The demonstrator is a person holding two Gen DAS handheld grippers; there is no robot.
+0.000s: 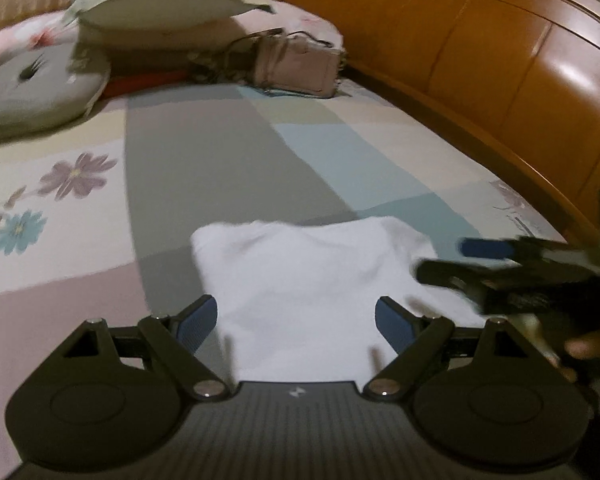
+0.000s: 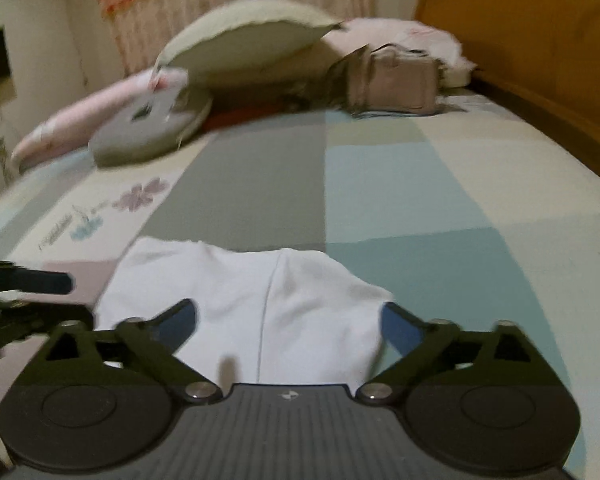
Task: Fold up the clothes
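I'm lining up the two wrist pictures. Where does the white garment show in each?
Left wrist: white garment low centre, between the open left gripper fingers.
Right wrist: garment low centre-left, ahead of the open right gripper.
Shared landmark: the beige bag at the bed's far end.

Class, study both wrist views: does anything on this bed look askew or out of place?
Nothing stands out. The white garment lies folded on the patchwork bedspread; pillows are piled loosely by the headboard.

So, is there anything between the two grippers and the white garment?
Nothing visible. The white garment lies bare on the bed, directly ahead of the open left gripper and open right gripper. The pillows are far behind.
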